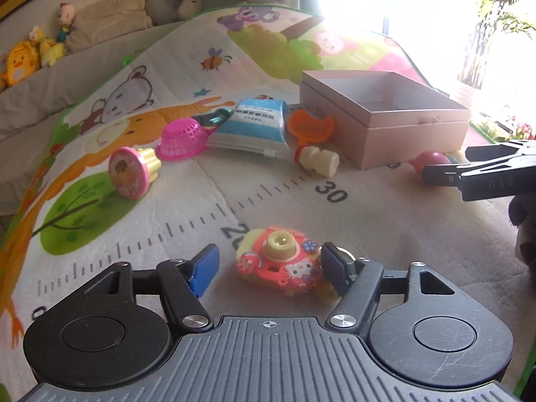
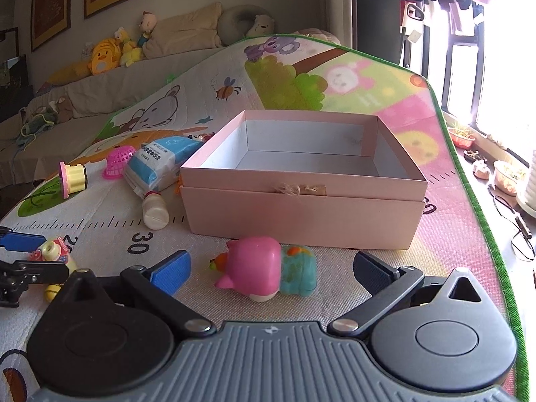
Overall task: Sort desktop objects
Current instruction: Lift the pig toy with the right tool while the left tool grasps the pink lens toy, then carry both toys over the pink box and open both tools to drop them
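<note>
A pink toy camera [image 1: 278, 261] lies on the play mat between the pads of my left gripper [image 1: 269, 268]. The right pad touches its side, while the left pad stands apart from it, so the gripper is open. In the right wrist view the left gripper [image 2: 43, 256] and the camera [image 2: 55, 251] show at the left edge. My right gripper [image 2: 271, 271] is open around a pink and blue toy figure [image 2: 264, 268] without touching it. Just beyond stands an open, empty pink box [image 2: 301, 214]. The right gripper [image 1: 445, 163] also enters the left wrist view beside the box [image 1: 385, 134].
Left of the box lie a cream bottle [image 1: 318, 160], an orange scoop [image 1: 310, 127], a blue-white pack [image 1: 251, 127], a pink basket [image 1: 182, 139] and a round stamp toy [image 1: 134, 174]. A sofa with plush toys [image 2: 100, 57] runs behind. Plant pots [image 2: 506, 174] sit past the mat's green edge [image 2: 469, 201].
</note>
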